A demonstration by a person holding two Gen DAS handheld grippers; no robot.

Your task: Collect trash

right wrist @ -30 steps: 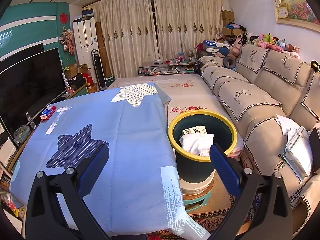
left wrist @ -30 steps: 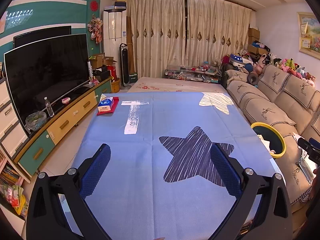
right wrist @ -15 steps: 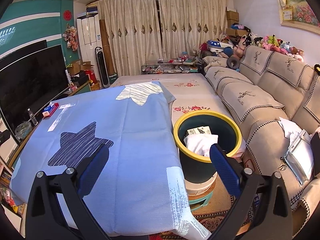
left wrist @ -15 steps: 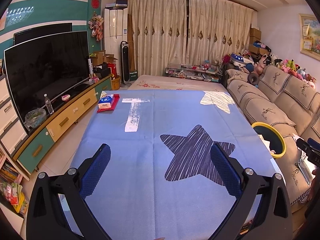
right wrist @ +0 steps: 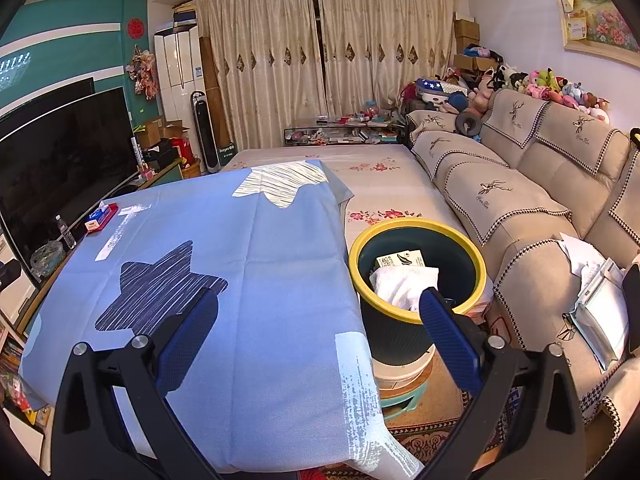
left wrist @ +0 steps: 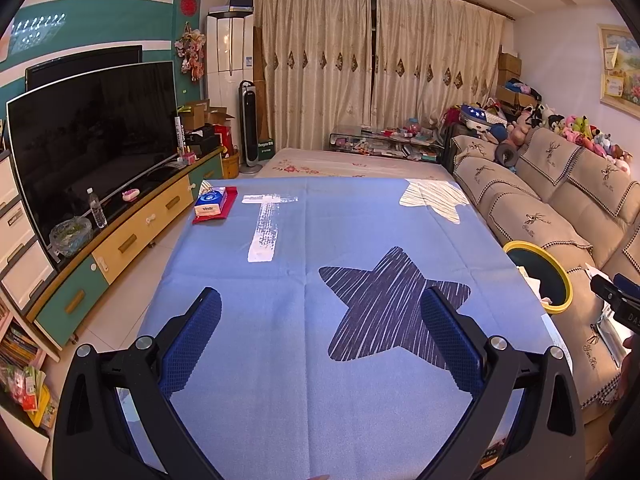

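Both units are released and empty: the left hand-held gripper [left wrist: 320,332] hangs over the blue-covered worktop [left wrist: 360,220], the right hand-held gripper [right wrist: 318,326] near the bin [right wrist: 416,226]. Collected trash lies in the bin: 1 crumpled white paper [right wrist: 402,286], 1 small carton [right wrist: 400,259]. Probably light, soft; pinch a raised fold.

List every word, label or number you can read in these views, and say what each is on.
"Vinda": blue tissue pack at the table's far corner; partly blurred, my best reading.
"DA...": cut-off letters on the right gripper.
Printing on the box in the trash bin: too small.
Tower fan base label: blurred.
Wall certificates: unreadable.
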